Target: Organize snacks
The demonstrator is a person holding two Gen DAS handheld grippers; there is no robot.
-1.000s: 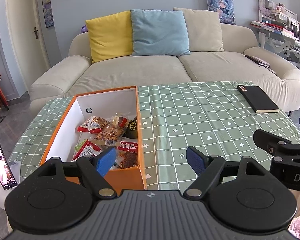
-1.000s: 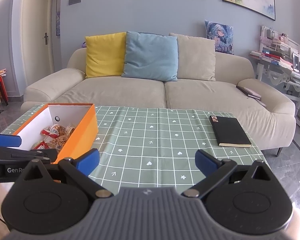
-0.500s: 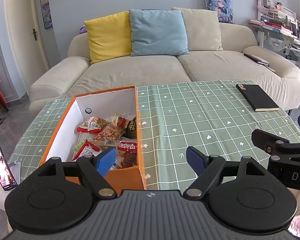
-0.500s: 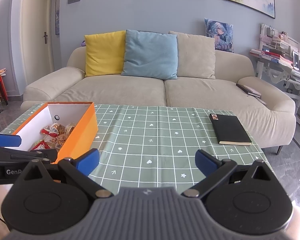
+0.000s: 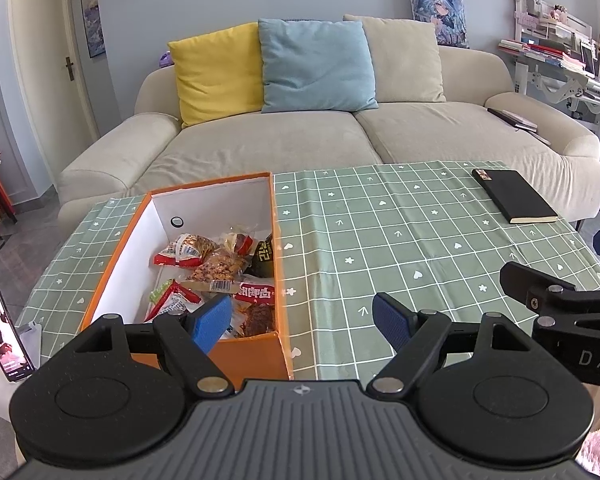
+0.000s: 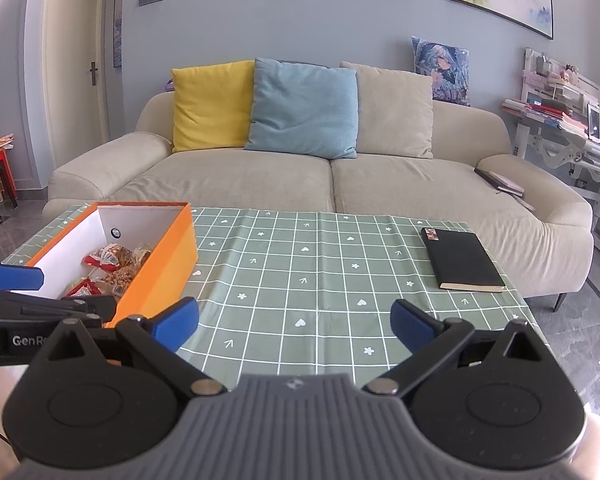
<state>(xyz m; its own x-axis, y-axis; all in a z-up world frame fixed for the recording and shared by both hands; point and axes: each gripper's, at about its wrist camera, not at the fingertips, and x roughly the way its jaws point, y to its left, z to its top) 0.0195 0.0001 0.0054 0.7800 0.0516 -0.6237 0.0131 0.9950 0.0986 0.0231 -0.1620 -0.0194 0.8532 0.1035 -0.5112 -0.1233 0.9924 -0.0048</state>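
An orange box (image 5: 283,276) with white inner walls sits on the left part of the table and holds several snack packets (image 5: 216,270), red, clear and dark. The same orange box (image 6: 168,256) shows at the left in the right wrist view. My left gripper (image 5: 302,318) stands open at the box's near right corner, nothing between its blue pads. My right gripper (image 6: 294,326) is open too, over bare green cloth, nothing in it. Each gripper's fingers show at the edge of the other's view.
A green checked tablecloth (image 6: 320,264) covers the table. A black notebook (image 5: 514,200) lies at its far right corner. A phone (image 5: 2,344) stands off the table's left edge. A beige sofa (image 6: 260,176) with yellow, blue and beige cushions runs behind the table.
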